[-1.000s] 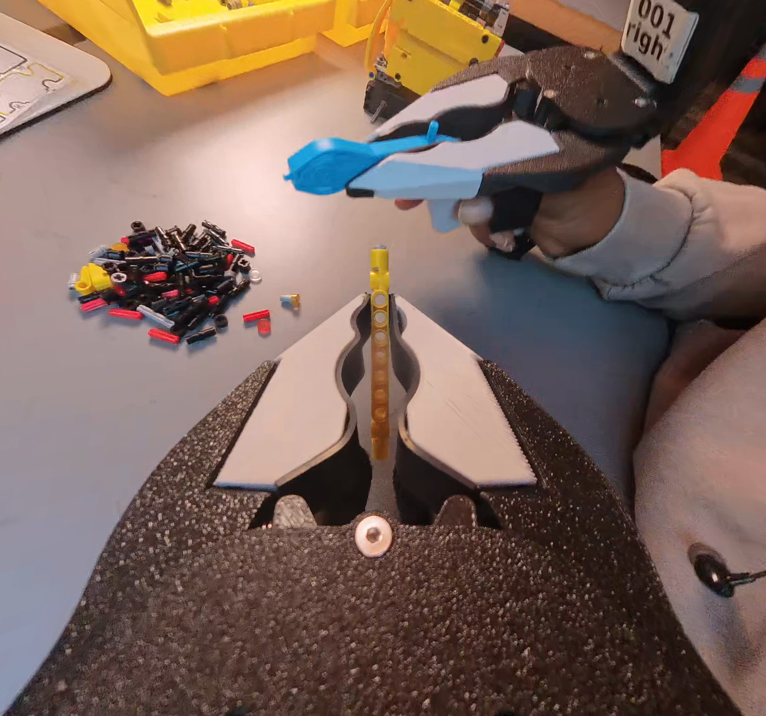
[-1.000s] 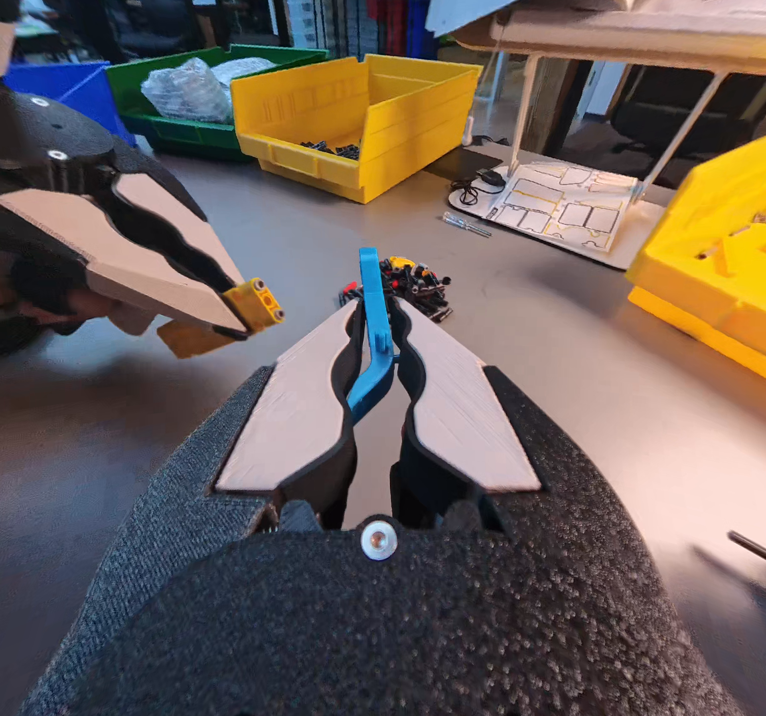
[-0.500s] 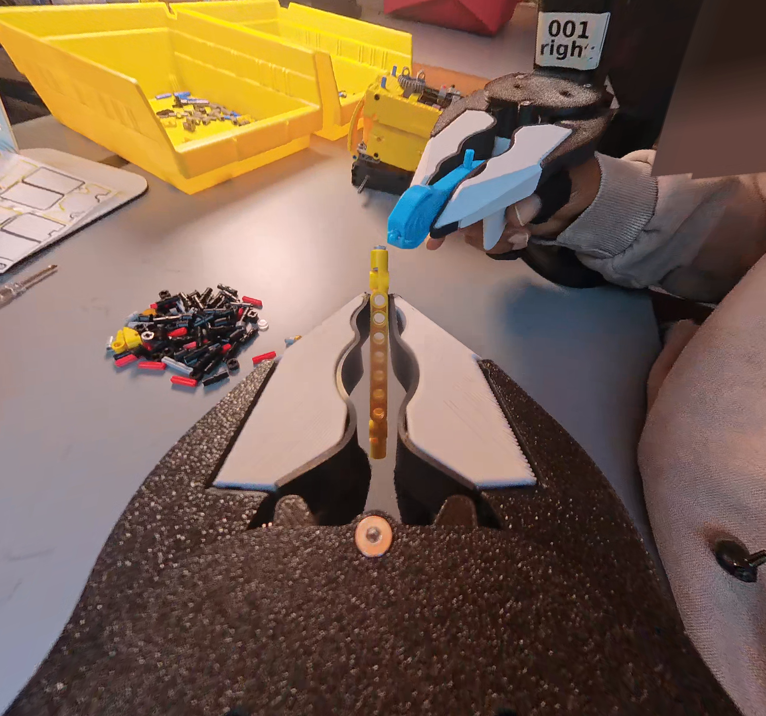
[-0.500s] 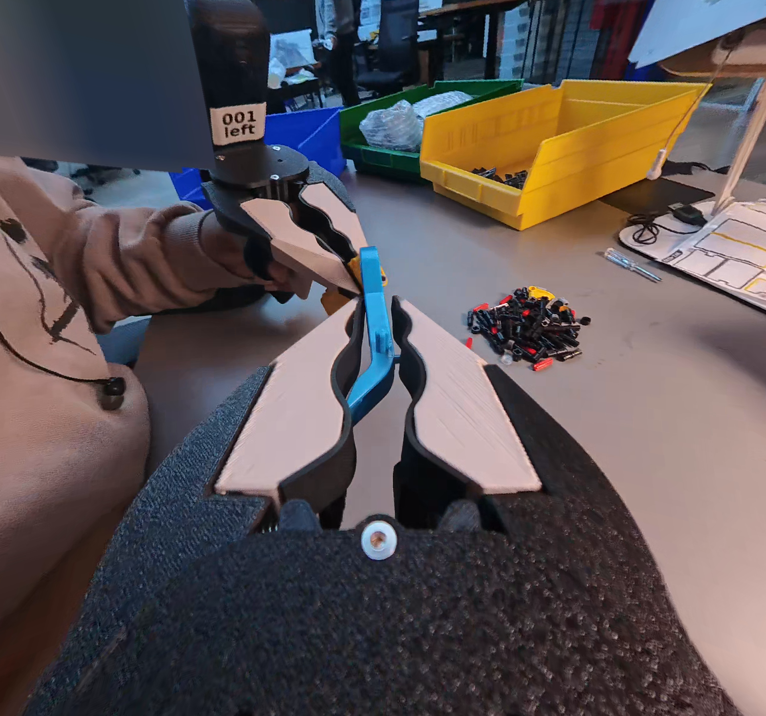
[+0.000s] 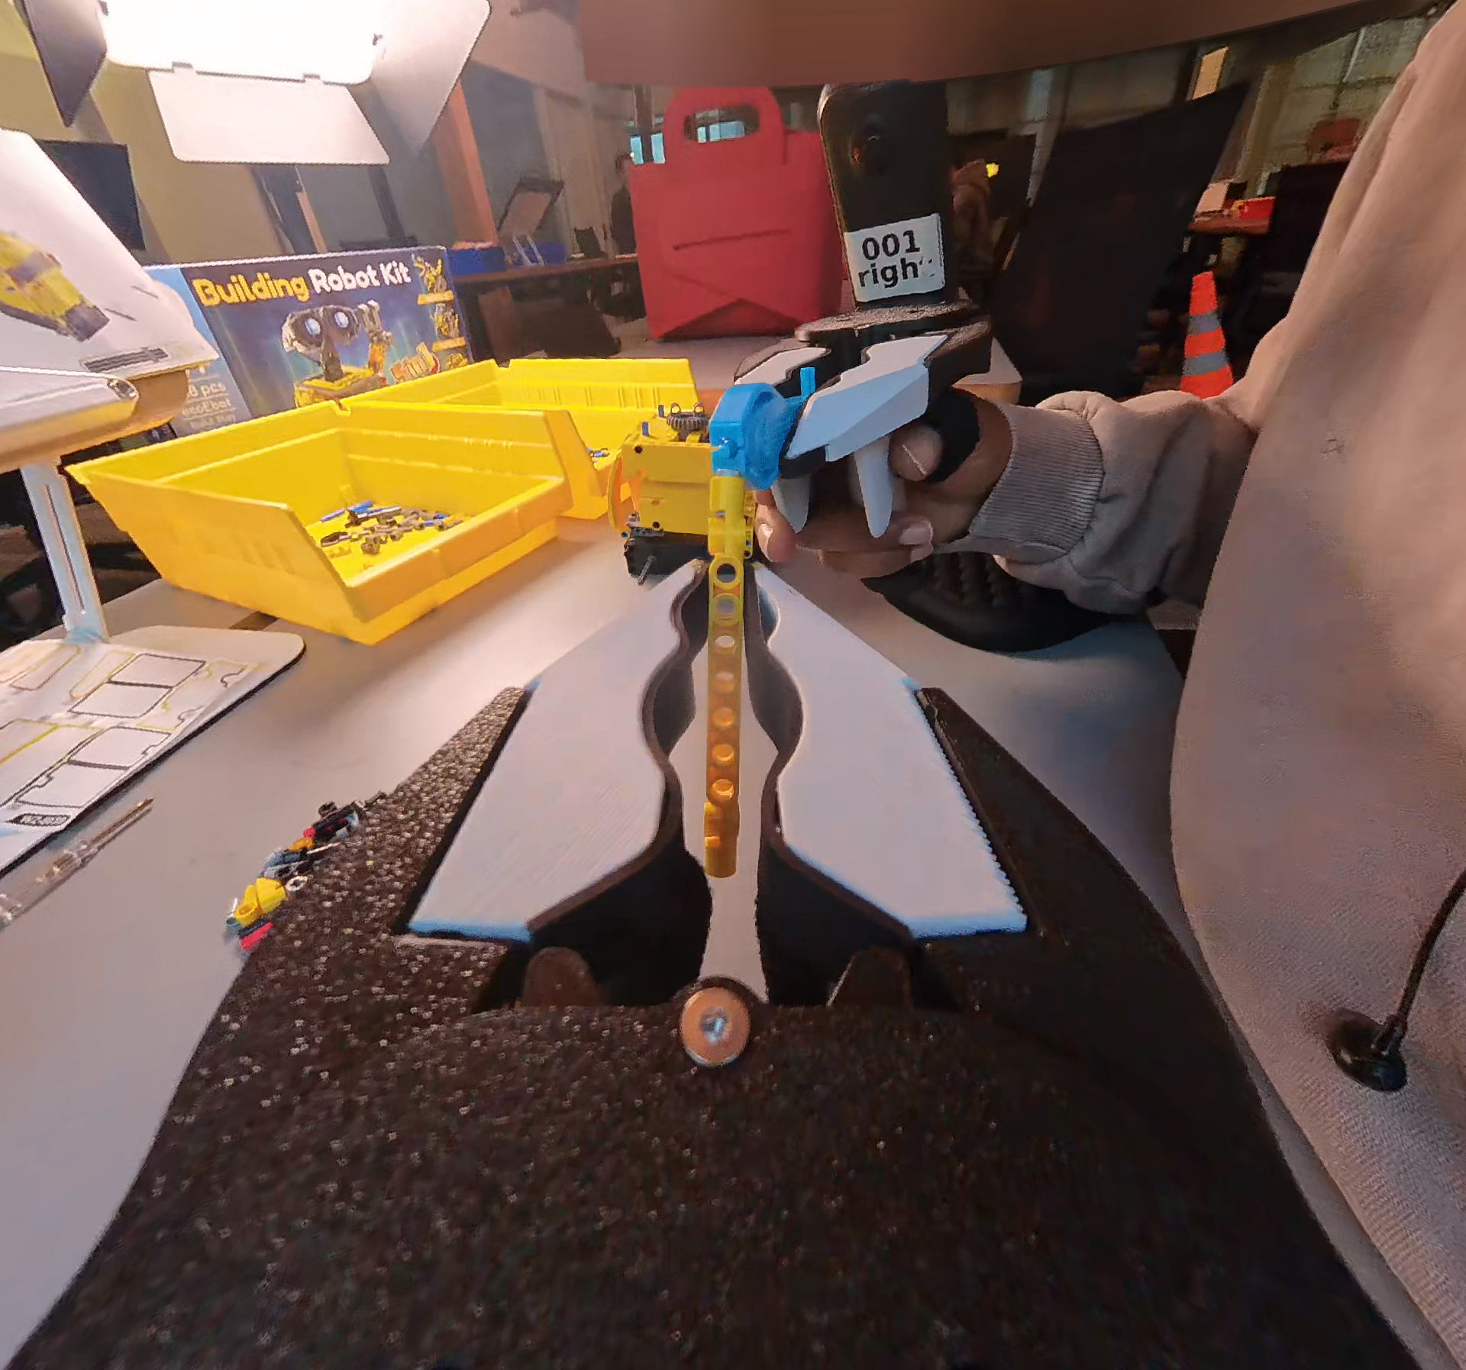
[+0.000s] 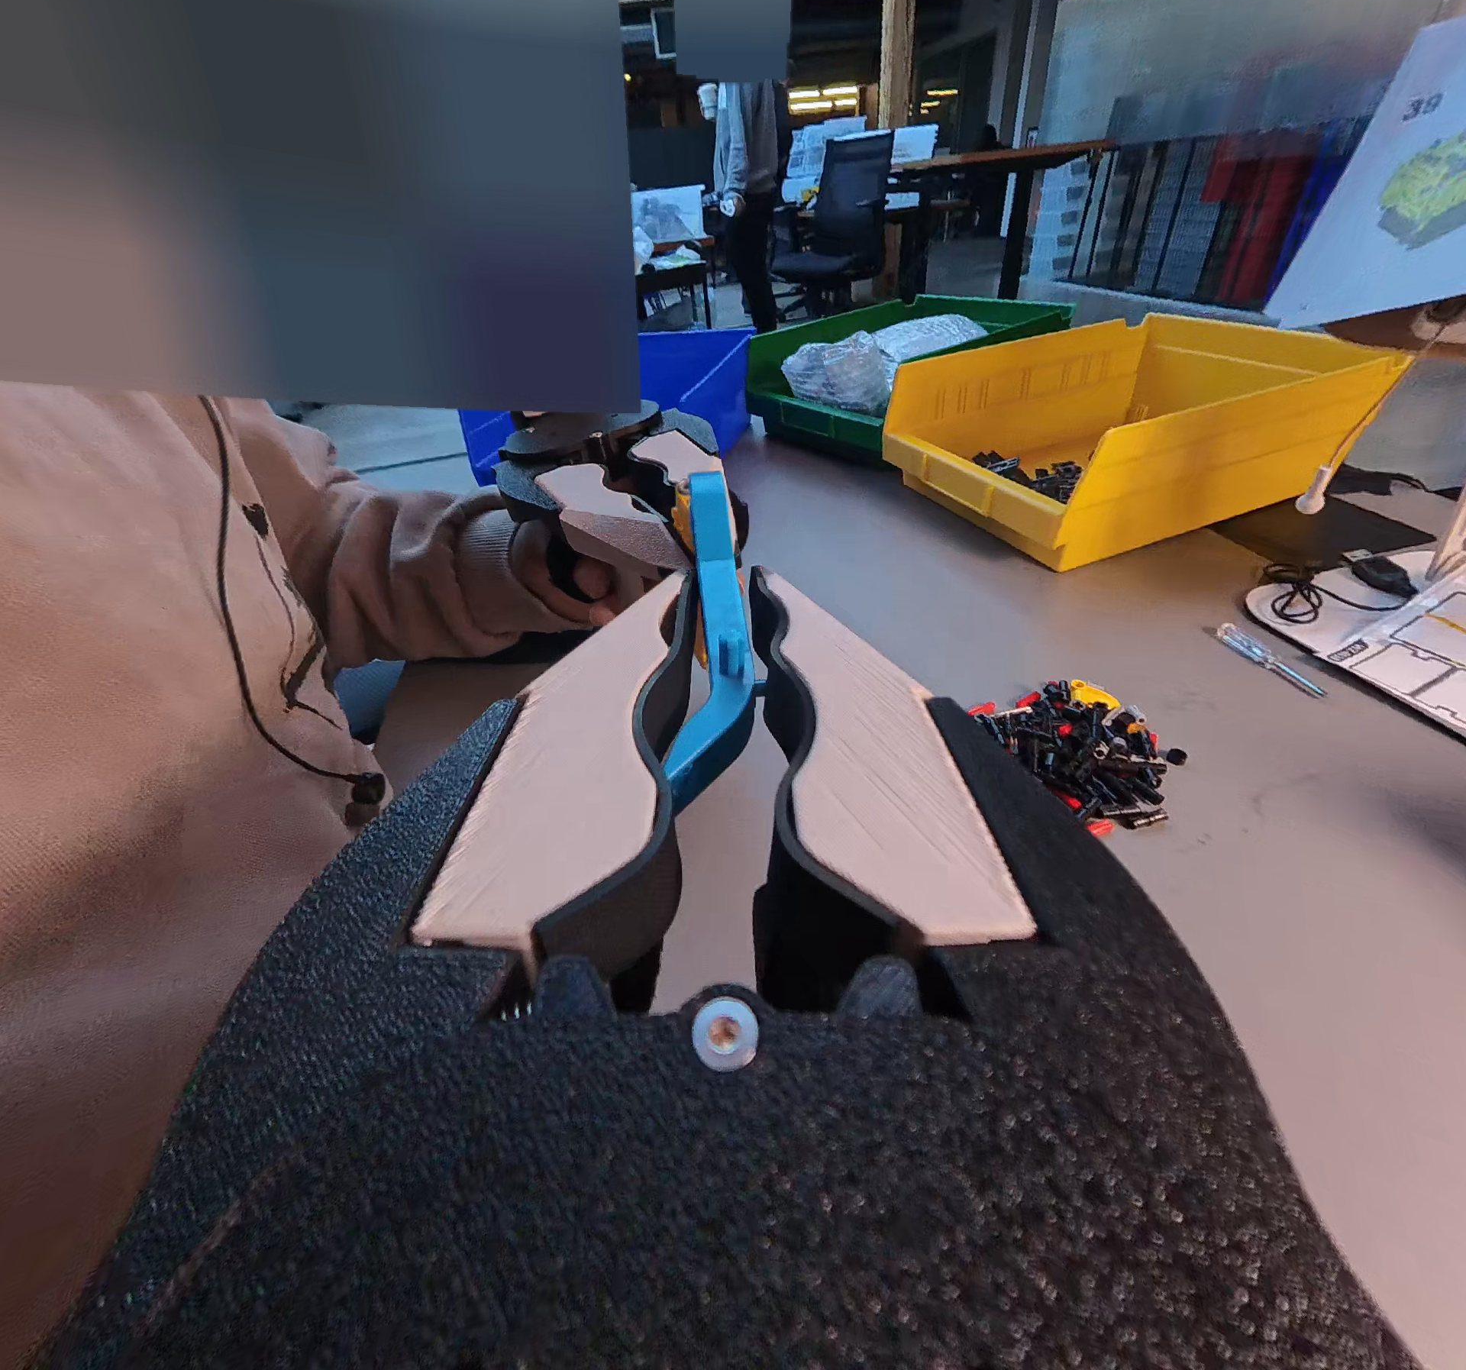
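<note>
Two parts meet in mid-air over the table [image 5: 444,705]: the left hand-held gripper [image 5: 726,586] pinches a yellow beam [image 5: 723,705], the right hand-held gripper [image 6: 718,586] clamps a blue piece [image 6: 714,665], tips touching. Both grips look thin, so a skewed push could twist either part loose and drop it among the loose pins [image 6: 1087,757].

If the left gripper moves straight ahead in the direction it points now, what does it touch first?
Most likely the blue piece held by the right gripper: the yellow beam in the left gripper already meets or nearly meets it at its tip. Exact contact is unclear.
</note>
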Demonstrator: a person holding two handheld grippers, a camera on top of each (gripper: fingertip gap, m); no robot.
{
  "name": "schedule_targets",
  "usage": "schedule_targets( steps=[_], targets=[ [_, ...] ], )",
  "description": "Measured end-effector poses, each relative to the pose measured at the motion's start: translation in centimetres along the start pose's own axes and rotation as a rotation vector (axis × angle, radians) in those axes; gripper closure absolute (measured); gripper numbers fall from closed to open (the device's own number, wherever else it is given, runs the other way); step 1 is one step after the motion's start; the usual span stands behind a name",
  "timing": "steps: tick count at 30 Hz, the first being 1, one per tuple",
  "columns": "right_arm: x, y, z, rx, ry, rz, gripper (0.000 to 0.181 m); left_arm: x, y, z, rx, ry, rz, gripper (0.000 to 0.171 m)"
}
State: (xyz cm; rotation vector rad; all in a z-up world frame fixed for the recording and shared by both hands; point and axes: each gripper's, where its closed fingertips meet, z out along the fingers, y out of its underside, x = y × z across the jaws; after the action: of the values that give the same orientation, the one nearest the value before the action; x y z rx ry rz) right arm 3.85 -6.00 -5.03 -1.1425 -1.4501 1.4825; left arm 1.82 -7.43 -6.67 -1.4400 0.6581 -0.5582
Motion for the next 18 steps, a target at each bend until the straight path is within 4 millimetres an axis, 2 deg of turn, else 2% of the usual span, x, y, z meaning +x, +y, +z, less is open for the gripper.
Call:
schedule_targets(
  steps=[18],
  targets=[
    [-1.3,-1.3,-0.2,0.014,-0.031,-0.063,0.169,1.3,-1.6,-0.5,0.119,0.076,0.024,0.165]
  ],
)
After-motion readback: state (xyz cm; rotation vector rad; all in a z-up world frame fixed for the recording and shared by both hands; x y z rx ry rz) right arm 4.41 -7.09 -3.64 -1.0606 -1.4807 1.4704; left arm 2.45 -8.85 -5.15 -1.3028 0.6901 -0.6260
